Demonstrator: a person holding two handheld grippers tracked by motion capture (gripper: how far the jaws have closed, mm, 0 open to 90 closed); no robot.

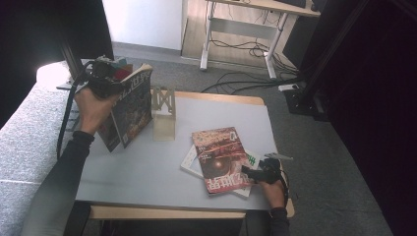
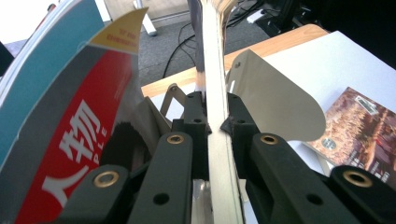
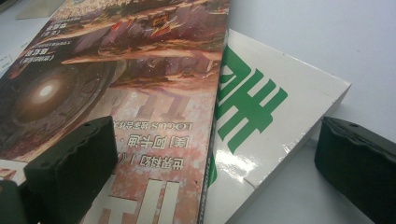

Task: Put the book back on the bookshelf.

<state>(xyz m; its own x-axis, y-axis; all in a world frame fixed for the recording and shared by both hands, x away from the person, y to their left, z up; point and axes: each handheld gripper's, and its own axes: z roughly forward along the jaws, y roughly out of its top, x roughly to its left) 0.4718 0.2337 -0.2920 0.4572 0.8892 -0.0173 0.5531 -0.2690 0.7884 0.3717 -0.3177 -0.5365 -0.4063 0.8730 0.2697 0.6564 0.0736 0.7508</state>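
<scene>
Table point(image 1: 147, 172): grey top, wood lip showing along the bottom and upper right of the high view. Broad bare stretch at lower left and centre; that is my working room.

Books in hand: my left gripper point(image 1: 109, 84), upper left of the high view, is clamped on a dark-covered book point(image 1: 135, 105) held upright, lifted clear of the table. In the left gripper view the jaws pinch its pale page block point(image 2: 215, 93) from both sides. A second, red-and-teal book point(image 2: 70, 116) stands just beside it at the left of that view; I cannot tell whether it is gripped too.

Bookend point(image 1: 163, 115): pale, upright, centre-left, just to the right of the held book.

Flat stack, lower right: reddish book point(image 1: 220, 158) lying on a white book with green characters point(image 3: 261, 98).

My right gripper point(image 1: 256, 174) rests at the stack's lower right corner, jaws spread wide, the corner between them, pads not pressing.

Step, as I judge it: standing books against the bookend. Next move calls for lowering the held book square beside it, keeping clear of the table's left edge.
</scene>
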